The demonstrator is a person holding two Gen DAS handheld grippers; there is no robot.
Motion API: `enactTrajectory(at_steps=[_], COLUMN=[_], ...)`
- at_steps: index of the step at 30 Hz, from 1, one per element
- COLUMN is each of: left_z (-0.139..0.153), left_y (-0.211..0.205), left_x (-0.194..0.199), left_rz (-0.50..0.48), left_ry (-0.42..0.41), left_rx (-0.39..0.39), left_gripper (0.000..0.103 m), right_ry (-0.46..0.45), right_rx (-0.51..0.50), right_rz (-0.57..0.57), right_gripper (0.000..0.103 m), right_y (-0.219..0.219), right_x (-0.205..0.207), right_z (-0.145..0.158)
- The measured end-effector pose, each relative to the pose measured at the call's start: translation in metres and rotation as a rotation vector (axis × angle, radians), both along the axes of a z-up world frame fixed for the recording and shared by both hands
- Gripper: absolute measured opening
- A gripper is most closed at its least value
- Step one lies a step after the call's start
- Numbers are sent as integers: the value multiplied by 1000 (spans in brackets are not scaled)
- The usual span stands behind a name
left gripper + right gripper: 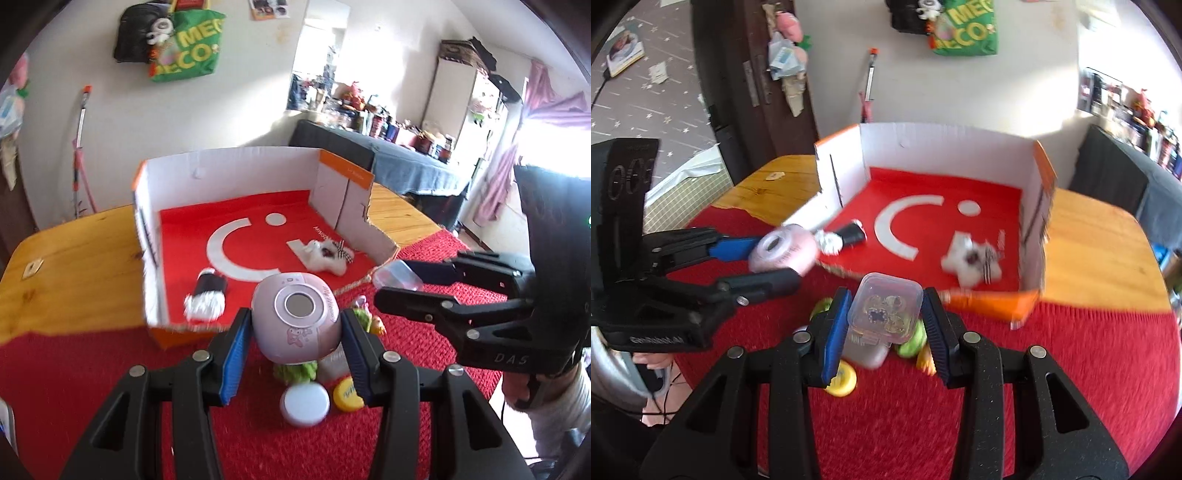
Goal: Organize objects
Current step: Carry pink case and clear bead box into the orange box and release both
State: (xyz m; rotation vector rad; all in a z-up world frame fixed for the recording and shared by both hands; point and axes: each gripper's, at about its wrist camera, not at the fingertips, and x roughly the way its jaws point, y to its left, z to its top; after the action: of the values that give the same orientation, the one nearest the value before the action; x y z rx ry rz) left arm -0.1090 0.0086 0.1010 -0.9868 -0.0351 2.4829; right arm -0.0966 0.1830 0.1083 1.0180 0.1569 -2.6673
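Between the blue pads of the left gripper (pixel 295 336), in the left wrist view, sits a pink egg-shaped gadget (pixel 295 317) with a round grey window, gripped on both sides and held above the red mat (pixel 74 369). Below it on the mat lie a white cap (pixel 304 403), a yellow cap (pixel 346 395) and a green toy (pixel 295 371), close together. Beyond stands a cardboard box (pixel 229 166) with a red floor; inside are a black-and-white tube (pixel 207 295) near the front left and a white plush (pixel 327 256) to the right. At right, the right gripper (pixel 397 282) holds a clear case (pixel 397 275) between its fingers, just outside the box's torn corner.

From the right wrist view, the right gripper (pixel 884 325) clamps the clear case (pixel 886 310), small trinkets visible inside, above the mat (pixel 1071 369). A yellow cap (pixel 844 380) and green pieces (pixel 912 341) lie beneath it. At left, the left gripper (pixel 779 262) grips the pink gadget (pixel 783 253) at the box's front left edge. The tube (pixel 849 234) and plush (pixel 971 264) rest on the box (pixel 945 140) floor. The box stands on a wooden table (pixel 1100 236).
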Motion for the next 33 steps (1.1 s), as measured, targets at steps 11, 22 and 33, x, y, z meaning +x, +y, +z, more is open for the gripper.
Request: enactTrajectory(at_steps=[11,22,33], left_z=[-15,-41,-53], left_y=[17,24,27], left_x=[-74,-118,-135], left_rz=[-113,-176,-233], left_ry=[-143,-281,-369], left_rx=[-73,-127,-142], left_gripper=[50,50,50], right_ry=[-167,-345,-410], right_rx=[38,52,90], right_rz=[151,252,311], right_gripper=[38,38,38], right_y=[7,12,6], right_x=[-80,-117,-128], right_z=[-10,-40,-54])
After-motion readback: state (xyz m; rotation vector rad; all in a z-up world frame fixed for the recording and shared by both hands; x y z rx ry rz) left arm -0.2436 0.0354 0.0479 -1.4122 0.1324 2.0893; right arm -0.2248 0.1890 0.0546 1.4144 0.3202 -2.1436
